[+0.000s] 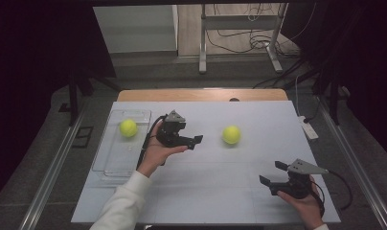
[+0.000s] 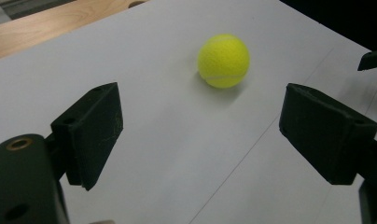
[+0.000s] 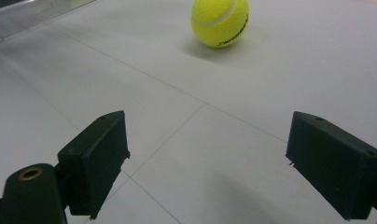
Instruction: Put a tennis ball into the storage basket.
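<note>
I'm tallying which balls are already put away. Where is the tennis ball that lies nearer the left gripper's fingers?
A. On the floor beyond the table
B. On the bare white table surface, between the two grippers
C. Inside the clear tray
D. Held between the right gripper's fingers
B: the tennis ball lies free on the table, ahead of the open left gripper; another ball sits in the clear tray.

Ahead of the left gripper's (image 1: pixel 197 140) matt black plastic fingers (image 2: pixel 91 133), the tennis ball (image 2: pixel 223 60) looks fuzzy, felt-covered. The table (image 1: pixel 220 191) beneath is smooth, matt white sheet over bare wood. The tray (image 1: pixel 116 158) is clear, glossy plastic.
</note>
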Motion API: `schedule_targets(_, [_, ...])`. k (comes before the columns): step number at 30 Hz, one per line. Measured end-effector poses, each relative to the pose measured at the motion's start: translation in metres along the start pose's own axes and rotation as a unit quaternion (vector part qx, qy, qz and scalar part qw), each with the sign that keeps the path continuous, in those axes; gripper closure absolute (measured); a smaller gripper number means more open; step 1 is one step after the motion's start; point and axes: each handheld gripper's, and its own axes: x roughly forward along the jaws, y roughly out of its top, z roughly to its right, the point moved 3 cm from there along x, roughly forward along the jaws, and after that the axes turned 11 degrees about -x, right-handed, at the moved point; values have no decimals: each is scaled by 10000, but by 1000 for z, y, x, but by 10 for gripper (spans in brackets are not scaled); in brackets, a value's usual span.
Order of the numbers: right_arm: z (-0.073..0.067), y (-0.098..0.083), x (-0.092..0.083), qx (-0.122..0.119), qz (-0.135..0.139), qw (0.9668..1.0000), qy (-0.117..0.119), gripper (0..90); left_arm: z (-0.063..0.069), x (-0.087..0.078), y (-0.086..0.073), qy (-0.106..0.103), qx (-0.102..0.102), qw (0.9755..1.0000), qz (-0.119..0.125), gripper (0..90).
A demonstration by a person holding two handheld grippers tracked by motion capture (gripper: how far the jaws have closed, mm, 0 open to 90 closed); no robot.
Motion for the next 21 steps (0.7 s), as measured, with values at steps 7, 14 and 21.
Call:
schedule_targets(7, [1, 1, 2, 20, 24, 10000, 44, 128, 2, 13, 5, -14, 40, 9999, -112, 146])
schedule_targets(14, [1, 0, 1, 34, 24, 10000, 25, 128, 6, 20, 10, -22, 89, 9998, -188, 147])
schedule_targets(21, [0, 0, 1, 23, 3, 10000, 16, 128, 7, 22, 15, 10, 134, 9996, -230, 148])
